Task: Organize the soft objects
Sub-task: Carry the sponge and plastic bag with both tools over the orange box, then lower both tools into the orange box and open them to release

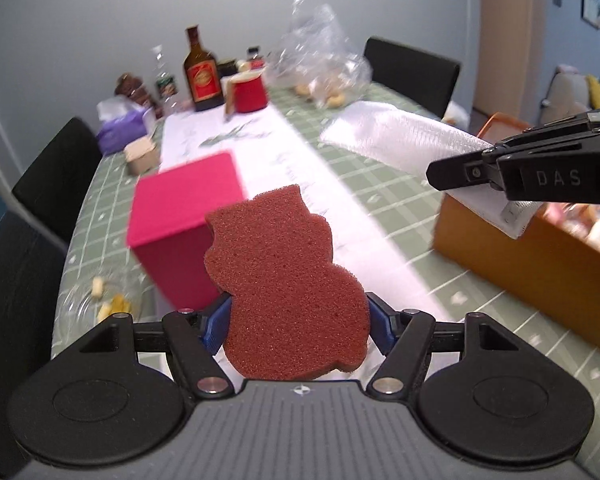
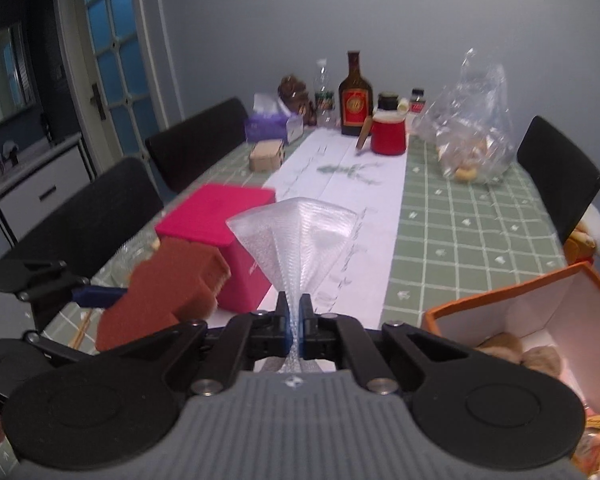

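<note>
The left gripper has its fingers clamped on a brown, cat-shaped sponge of coarse foam, held upright above the near worktop. The right gripper pinches a white bubble-wrap sheet, which fans outward. Just right, an open orange box holds pale, rounded, perhaps plush things. A closed pink box stands behind the sponge.

Home dining room: checked-cloth table, black chairs, liquor bottle, tissue box (glazed door behind).
</note>
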